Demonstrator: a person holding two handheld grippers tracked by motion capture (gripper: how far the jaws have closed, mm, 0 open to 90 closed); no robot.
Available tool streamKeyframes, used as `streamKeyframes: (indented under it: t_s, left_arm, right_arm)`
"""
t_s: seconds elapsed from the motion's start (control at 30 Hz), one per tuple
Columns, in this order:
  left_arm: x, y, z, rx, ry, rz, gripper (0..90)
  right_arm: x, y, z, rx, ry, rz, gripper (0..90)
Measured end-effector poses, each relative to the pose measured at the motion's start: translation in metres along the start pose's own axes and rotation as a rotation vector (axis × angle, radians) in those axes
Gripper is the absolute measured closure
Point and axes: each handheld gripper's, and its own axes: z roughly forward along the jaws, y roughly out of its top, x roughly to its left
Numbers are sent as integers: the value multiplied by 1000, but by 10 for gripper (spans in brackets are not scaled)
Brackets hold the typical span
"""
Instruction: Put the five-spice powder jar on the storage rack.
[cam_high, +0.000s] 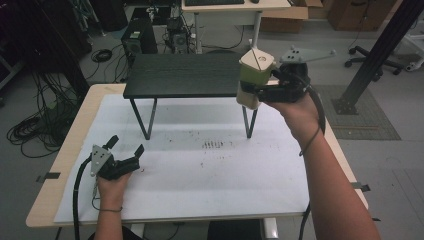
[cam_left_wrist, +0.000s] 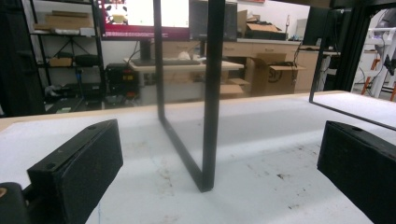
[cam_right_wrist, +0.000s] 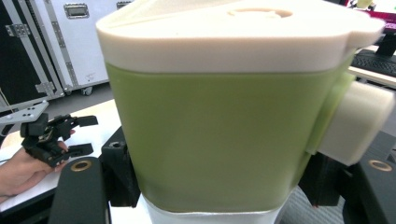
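A green container (cam_high: 253, 80) with a cream lid and a cream side piece is held upright in the air, over the right end of the black shelf (cam_high: 185, 75). My right gripper (cam_high: 254, 91) is shut on its lower body from the right. In the right gripper view the container (cam_right_wrist: 215, 140) sits between the two black jaws of that gripper (cam_right_wrist: 219, 189). My left gripper (cam_high: 126, 145) rests on the white mat (cam_high: 210, 170) at the front left, open, with nothing between its jaws. It (cam_left_wrist: 219, 172) faces the shelf's left leg (cam_left_wrist: 210, 93) close ahead.
The black shelf stands on thin metal legs (cam_high: 248, 122) at the back of the mat. Beyond the table are a computer tower (cam_high: 139, 37), floor cables (cam_high: 30, 130), a desk (cam_high: 225, 10) and a black post (cam_high: 380, 50) at the right.
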Motion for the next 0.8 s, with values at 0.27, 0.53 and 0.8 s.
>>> streamKeyframes:
  t_s: [0.27, 0.53, 0.8]
  left_arm:
    - [1, 0, 0, -5, 6, -10, 3]
    - [1, 0, 0, 3, 8, 2, 3]
    - [1, 0, 0, 1, 16, 3, 3]
  right_arm:
    - [-12, 5, 20, 6, -3, 20, 297]
    - [-22, 14, 39, 0, 2, 28, 297]
    - [-31, 18, 57, 16, 1, 34, 297]
